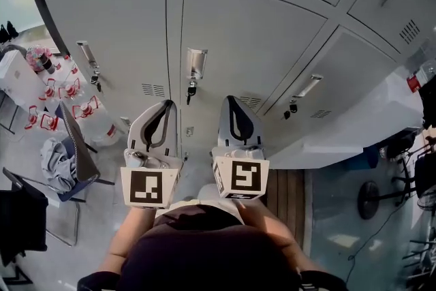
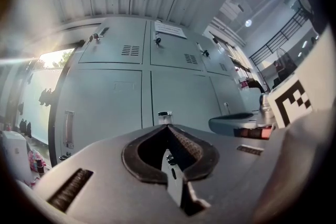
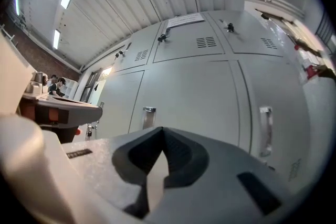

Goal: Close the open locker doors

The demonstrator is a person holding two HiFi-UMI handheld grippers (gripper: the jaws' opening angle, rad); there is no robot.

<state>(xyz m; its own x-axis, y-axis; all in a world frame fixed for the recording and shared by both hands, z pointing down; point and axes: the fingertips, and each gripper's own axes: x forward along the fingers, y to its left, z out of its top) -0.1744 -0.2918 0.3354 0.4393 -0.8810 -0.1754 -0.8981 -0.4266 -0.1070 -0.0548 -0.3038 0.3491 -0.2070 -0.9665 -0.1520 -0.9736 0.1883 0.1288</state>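
Observation:
A bank of grey lockers point(image 1: 225, 17) fills the head view, and the doors straight ahead of me stand flush and closed. The middle door carries a metal handle point(image 1: 196, 62) with a key below it. My left gripper point(image 1: 166, 103) and my right gripper point(image 1: 229, 99) are held side by side just below that handle, both shut with nothing between the jaws. Neither touches a door. At the right a pale grey panel point(image 1: 354, 123) juts out from the bank; it looks like a door standing open. The lockers point(image 2: 131, 86) point(image 3: 210, 92) in both gripper views show only closed doors.
A chair with clothes on it point(image 1: 65, 160) and a white table with bottles point(image 1: 37, 68) stand at the left. At the right are a floor fan point(image 1: 371, 197) and a wooden platform point(image 1: 286, 194) under the lockers.

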